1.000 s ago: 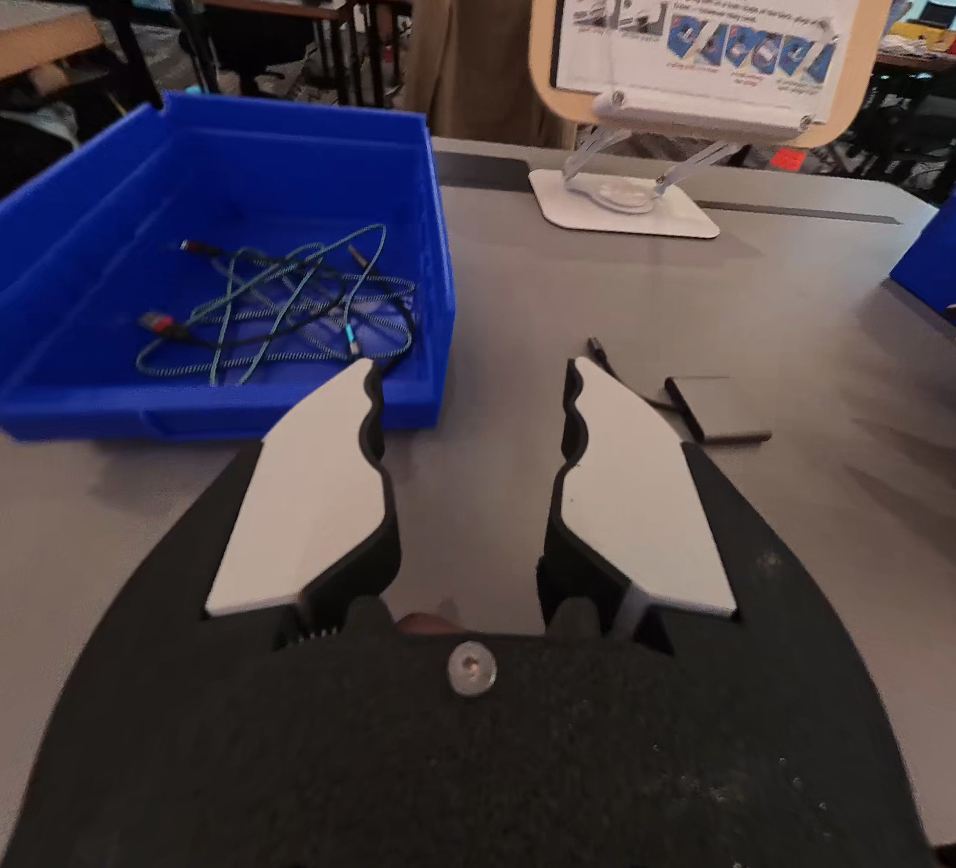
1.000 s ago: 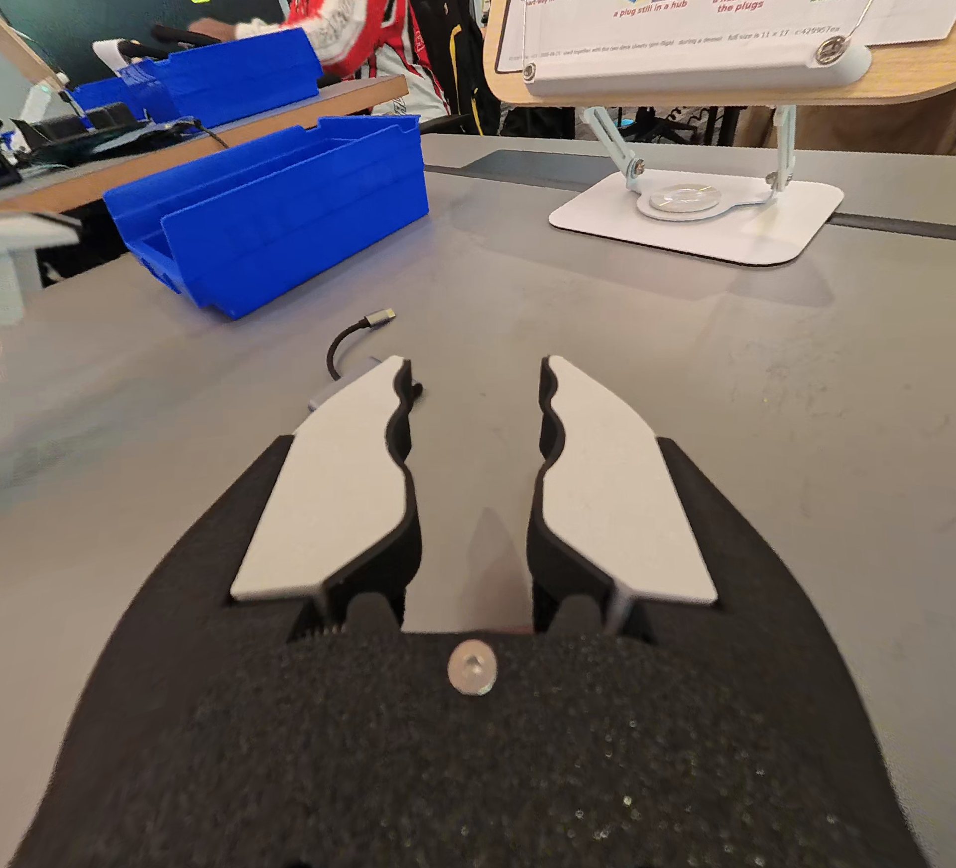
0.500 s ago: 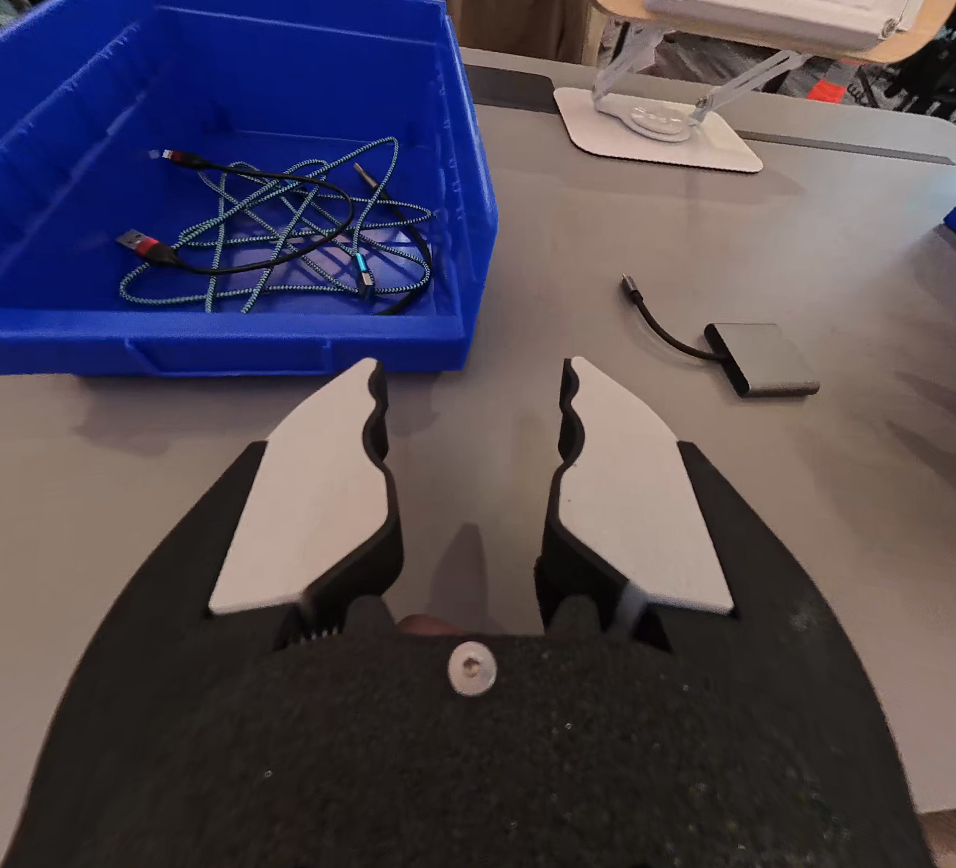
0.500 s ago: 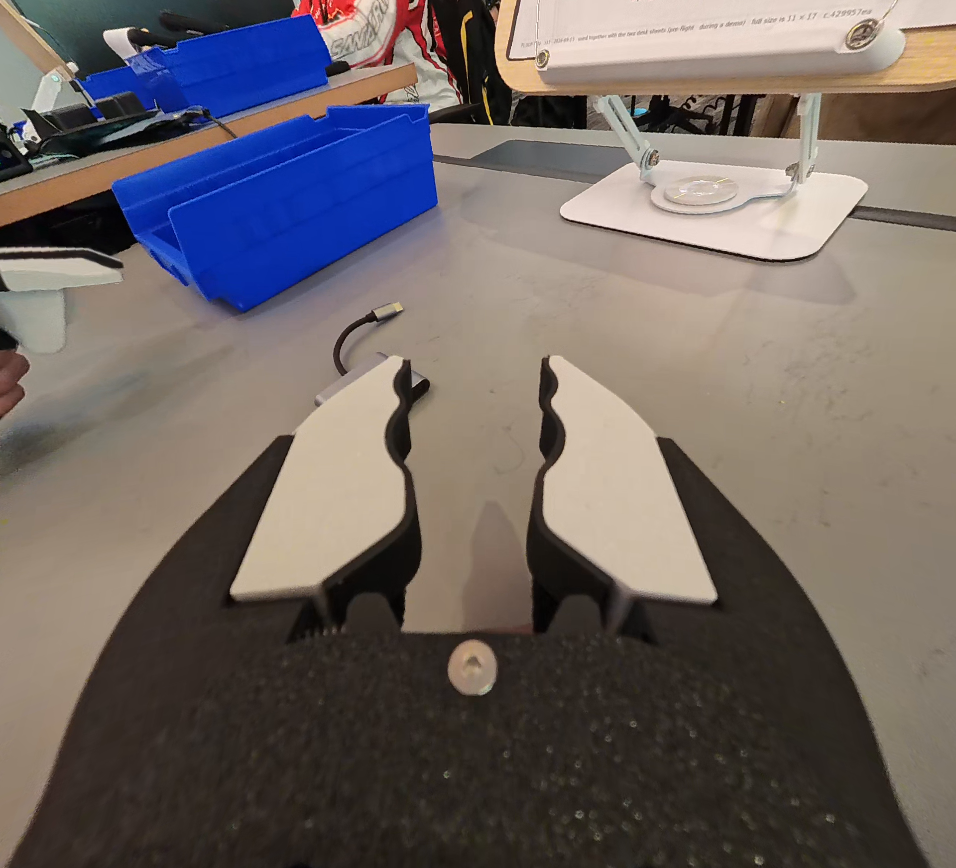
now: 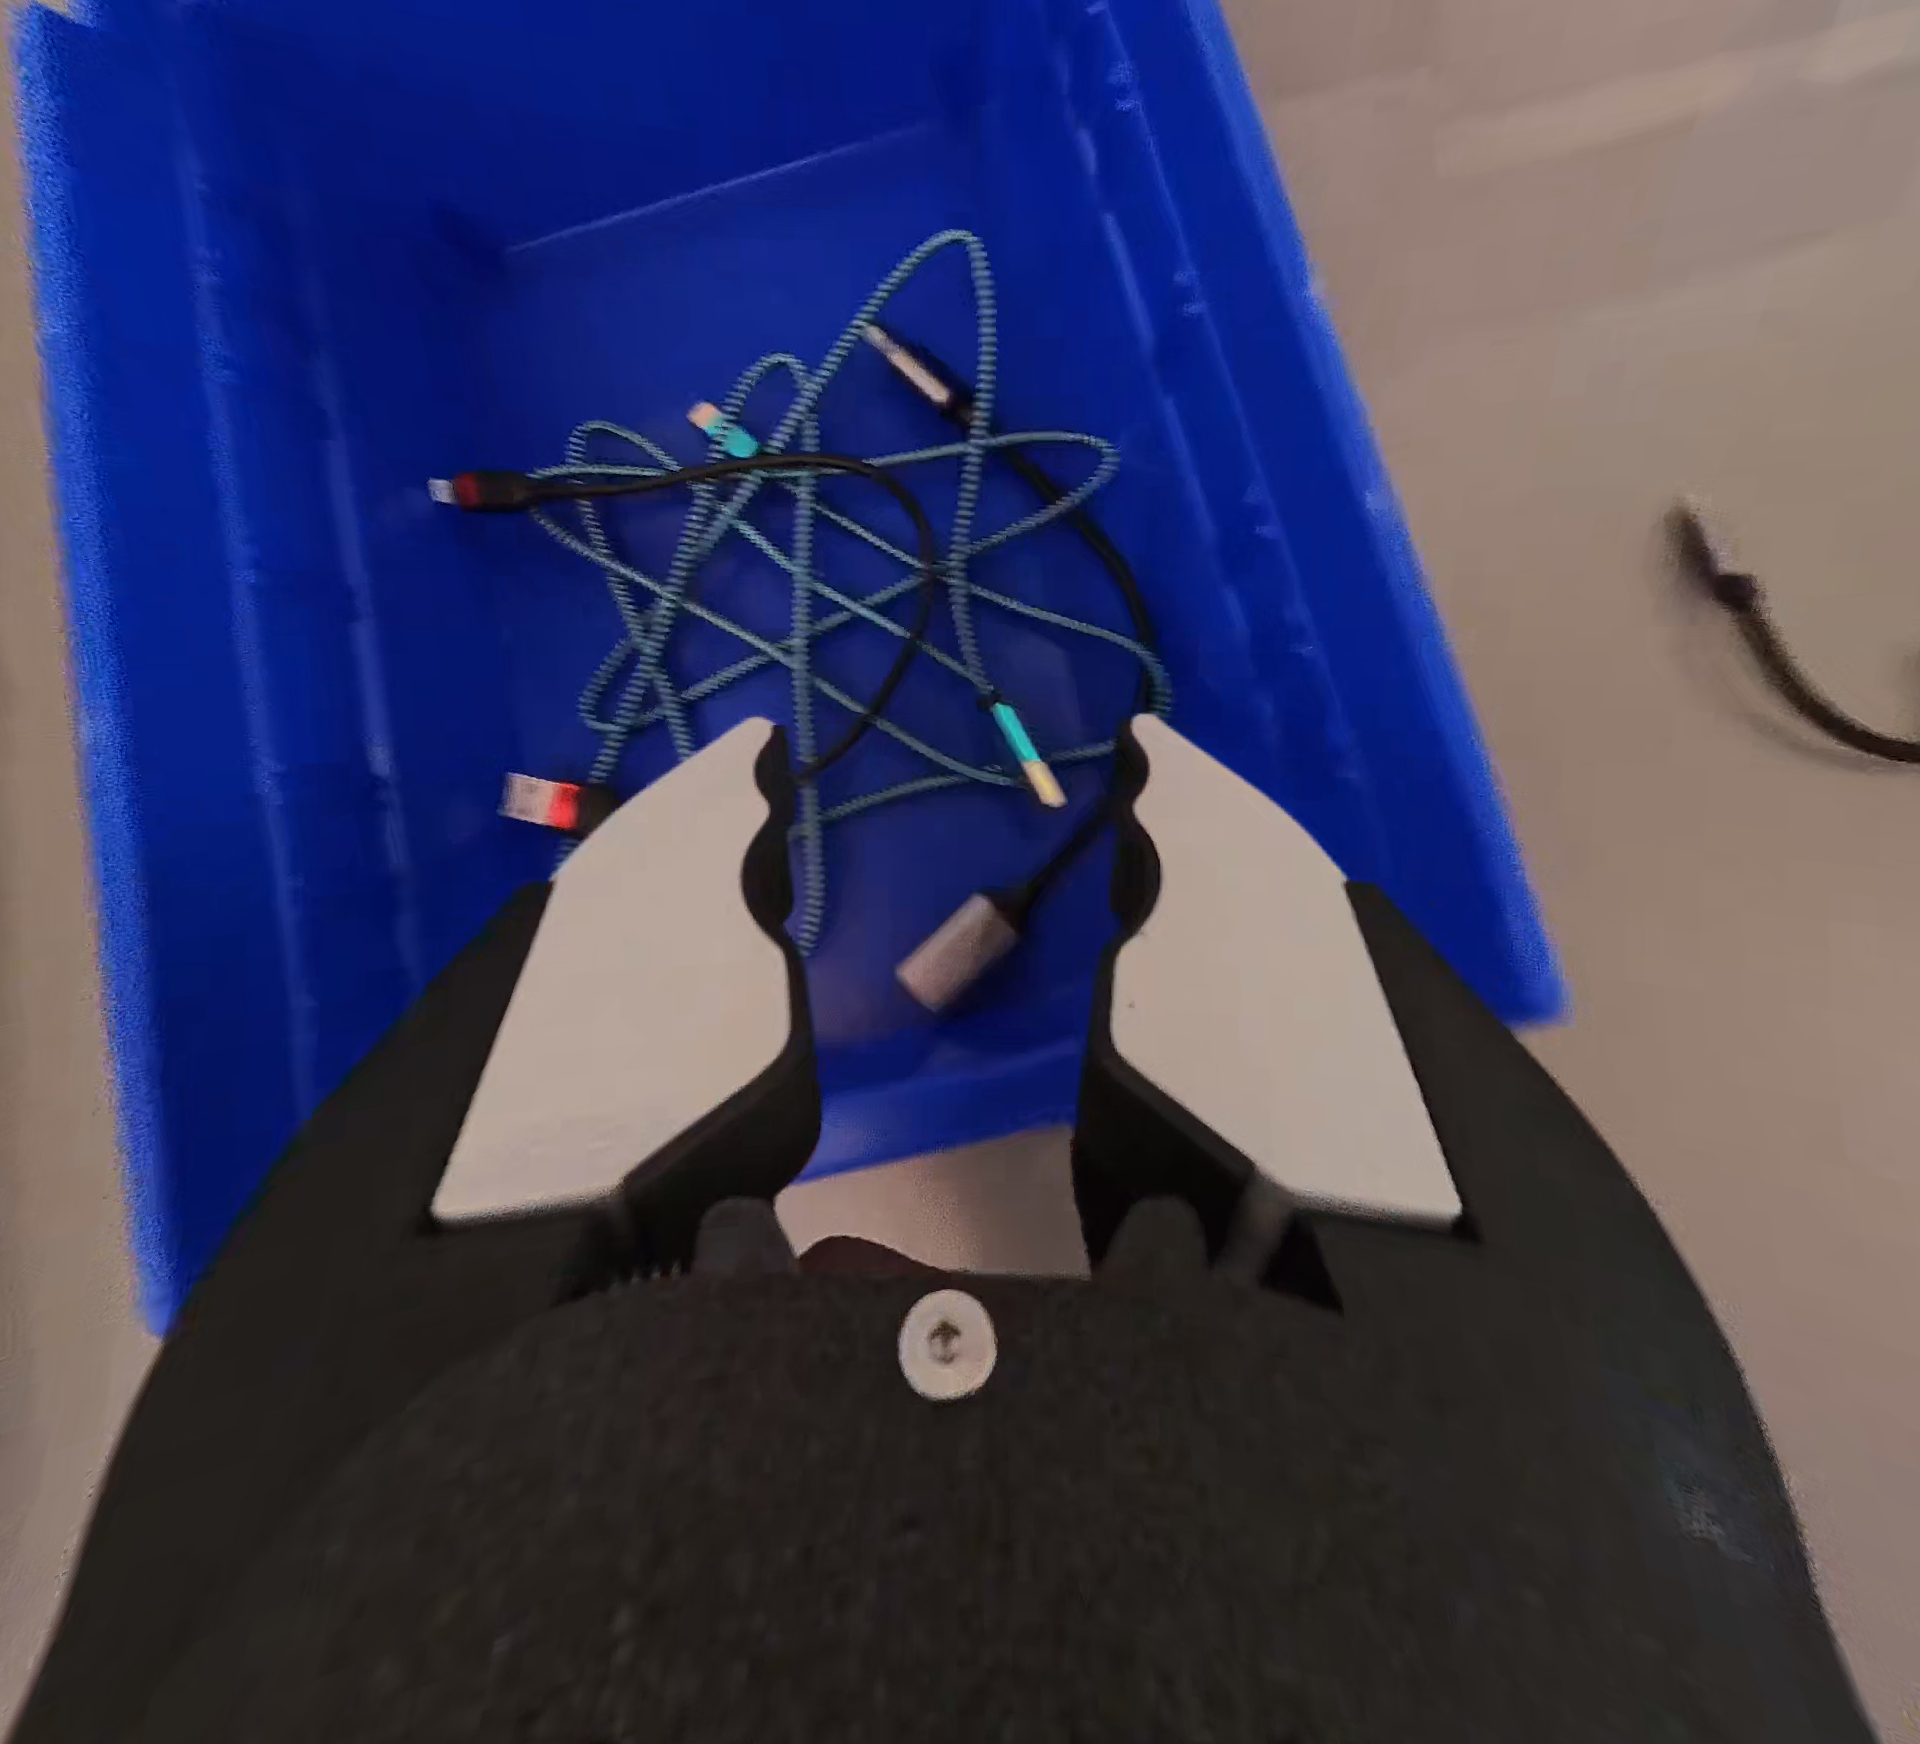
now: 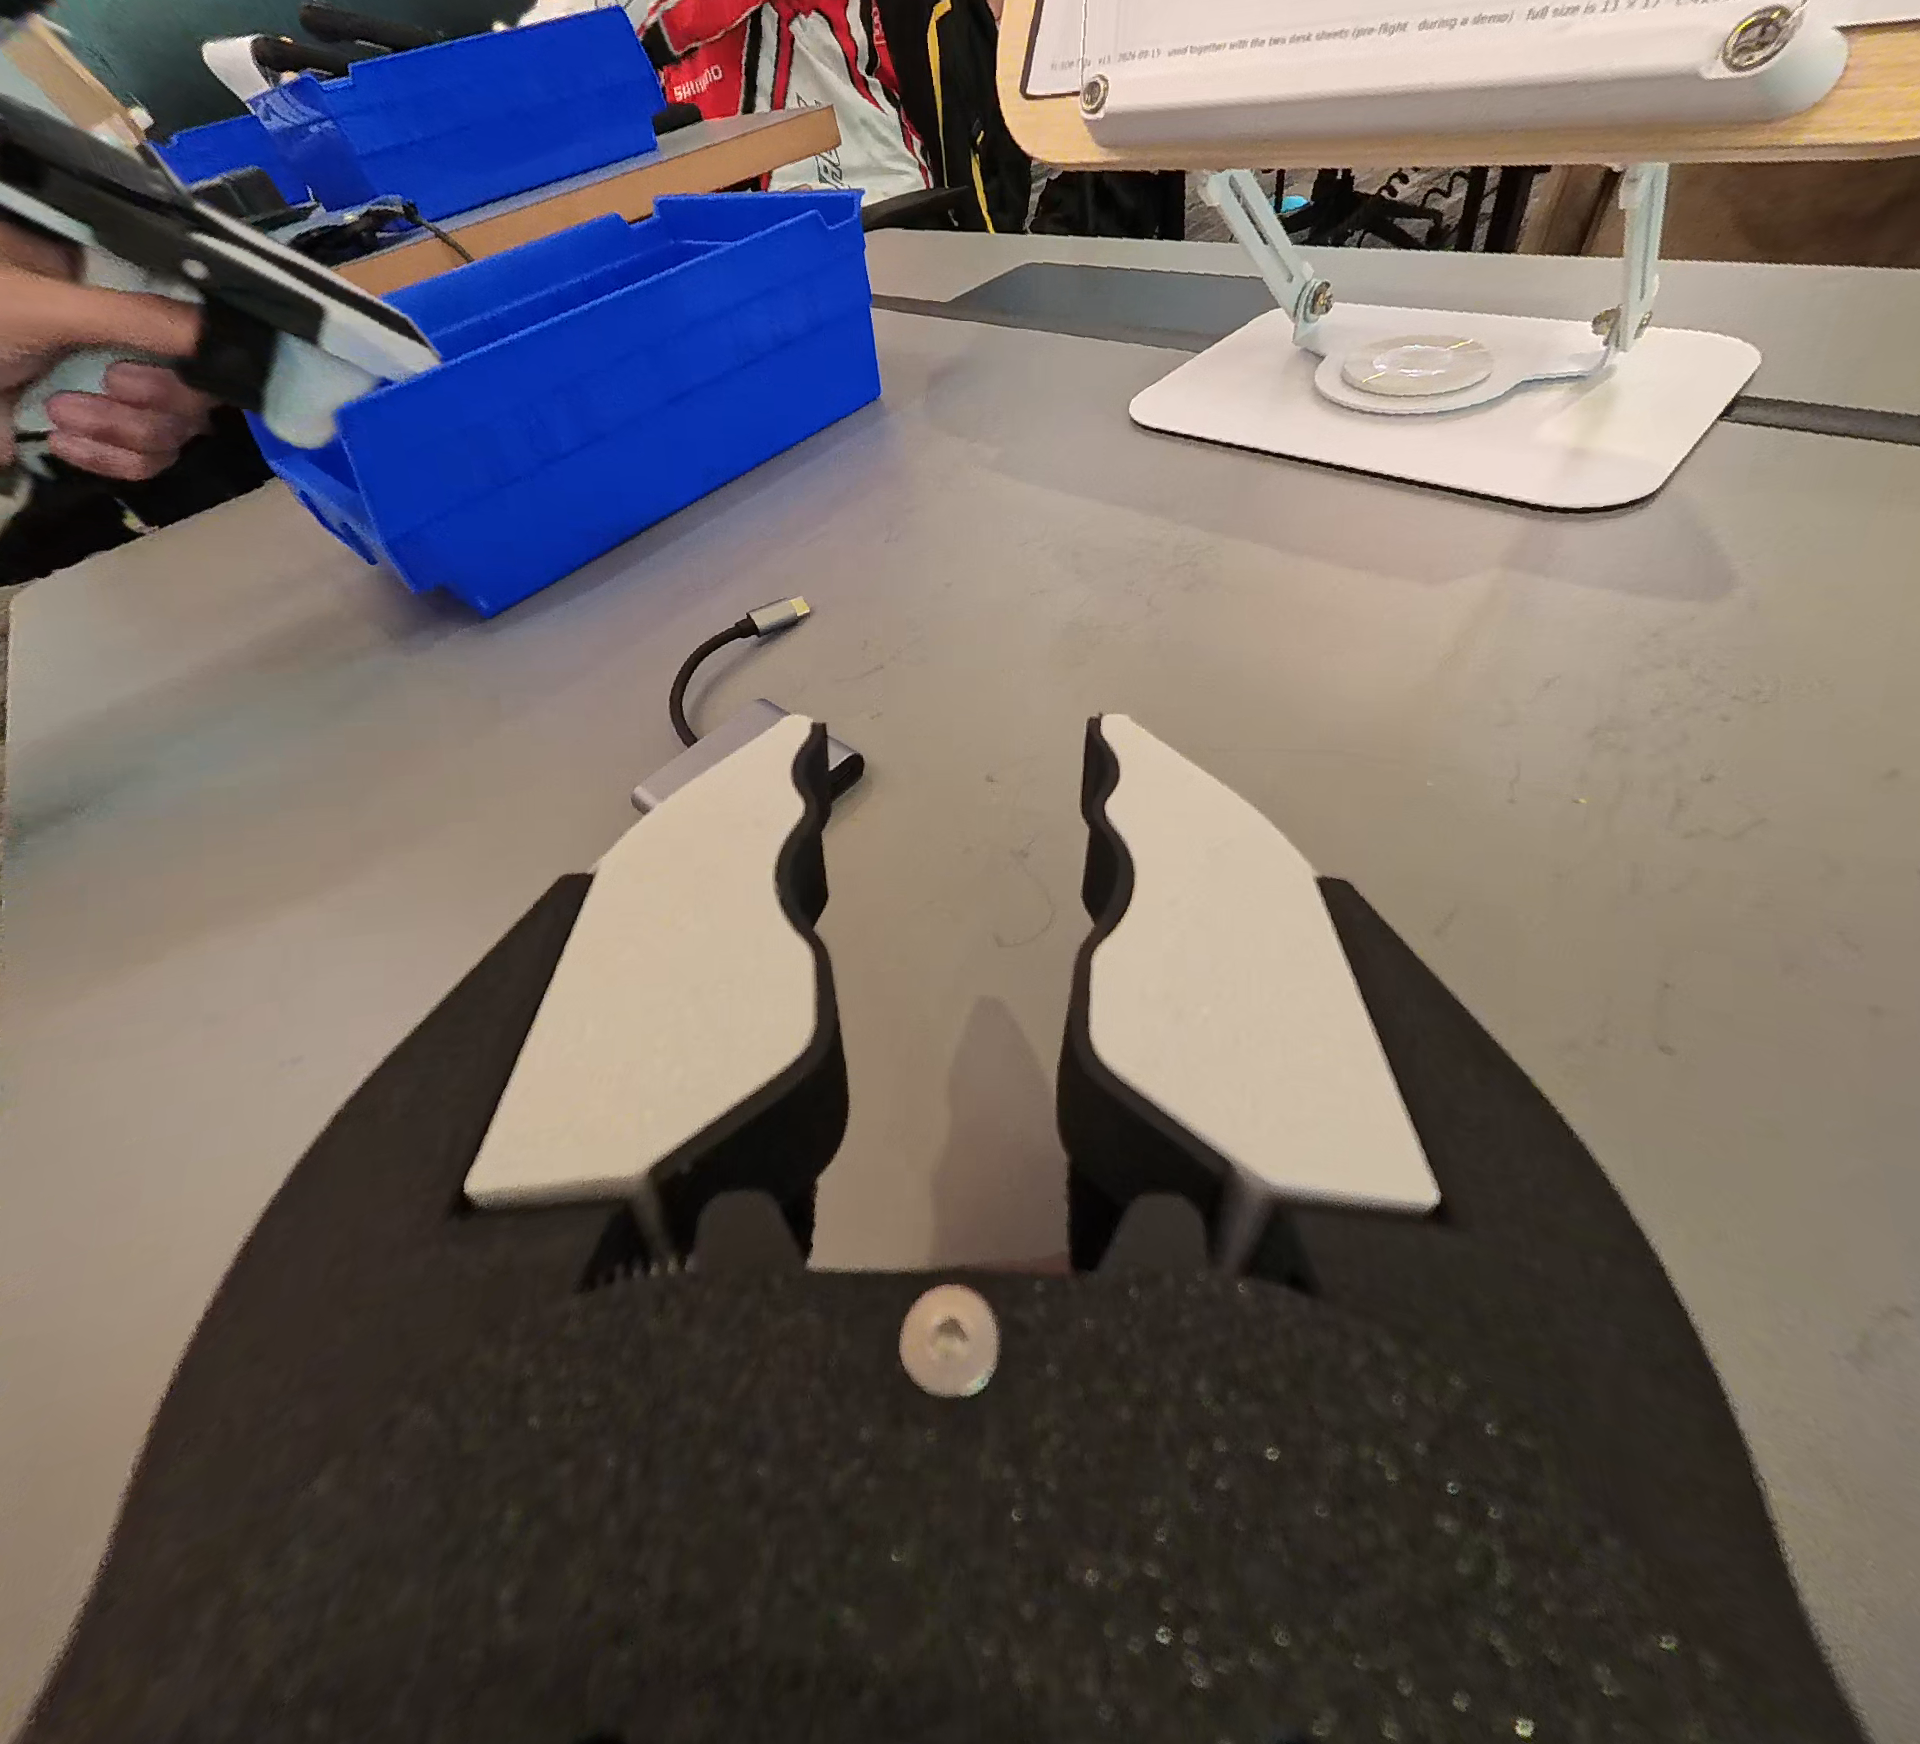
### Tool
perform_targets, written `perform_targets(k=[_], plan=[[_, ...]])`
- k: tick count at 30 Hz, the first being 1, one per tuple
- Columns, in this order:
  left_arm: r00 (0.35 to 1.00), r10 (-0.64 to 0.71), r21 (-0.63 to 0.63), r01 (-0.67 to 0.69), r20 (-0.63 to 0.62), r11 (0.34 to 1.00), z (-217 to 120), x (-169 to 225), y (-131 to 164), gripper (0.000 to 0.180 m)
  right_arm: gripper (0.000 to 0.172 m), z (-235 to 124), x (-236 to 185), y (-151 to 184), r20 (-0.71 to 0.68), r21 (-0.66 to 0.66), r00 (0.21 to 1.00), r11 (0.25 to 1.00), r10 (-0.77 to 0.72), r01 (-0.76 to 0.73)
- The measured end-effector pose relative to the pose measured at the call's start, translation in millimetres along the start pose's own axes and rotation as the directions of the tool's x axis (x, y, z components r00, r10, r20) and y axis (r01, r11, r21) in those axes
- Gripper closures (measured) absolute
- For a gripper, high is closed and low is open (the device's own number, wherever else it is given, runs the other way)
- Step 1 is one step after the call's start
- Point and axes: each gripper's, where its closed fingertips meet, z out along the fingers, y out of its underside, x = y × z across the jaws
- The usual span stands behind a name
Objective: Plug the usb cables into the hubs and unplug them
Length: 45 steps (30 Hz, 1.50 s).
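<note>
The left gripper [image 5: 951,733] is hanging over the near end of the blue bin [image 5: 1226,260], its fingers standing apart with nothing pressed between them. Inside the bin, beneath and beyond the fingertips, the usb cables [image 5: 831,572] are lying in a tangle of teal braided and black cords; a grey plug [image 5: 951,962] is sitting nearest, between the fingers but below them.

The right gripper [image 6: 951,738] is hovering over the grey table [image 6: 1455,811] to the right of the bin, fingers apart and bare. The grey hub [image 6: 727,744] is lying just beyond its left fingertip, between gripper and bin. Right of the bin, farther off, a white stand [image 6: 1455,406] is bearing an instruction sheet.
</note>
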Motion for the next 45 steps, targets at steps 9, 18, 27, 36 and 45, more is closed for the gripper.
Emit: perform_targets(k=[9,18,27,36,45], plan=[[0.991,0.111,-0.155,-0.099,0.071,0.983,58,-69,-24,0.117,0.126,0,-1,1,0.013,-0.003,1.0,1.0,0.011,-0.011],[0.85,0.514,-0.383,-0.515,-0.115,0.767,90,-95,-40,0.124,0.126,-1,-2,0,0.014,0.001,1.0,1.0,-0.001,0.001],[0.646,0.701,-0.493,-0.735,-0.301,0.466,86,-83,-24,0.124,0.126,0,-3,1,0.015,-0.006,1.0,1.0,-0.006,0.006],[0.619,0.692,-0.452,-0.771,-0.371,0.448,93,-69,-18,0.133,0.126,0,-5,2,0.018,-0.01,1.0,1.0,-0.016,0.016],[0.666,0.611,-0.438,-0.744,-0.428,0.505,97,-73,-6,0.175,0.127,0,-2,2,0.022,-0.009,1.0,1.0,0.019,-0.019]])
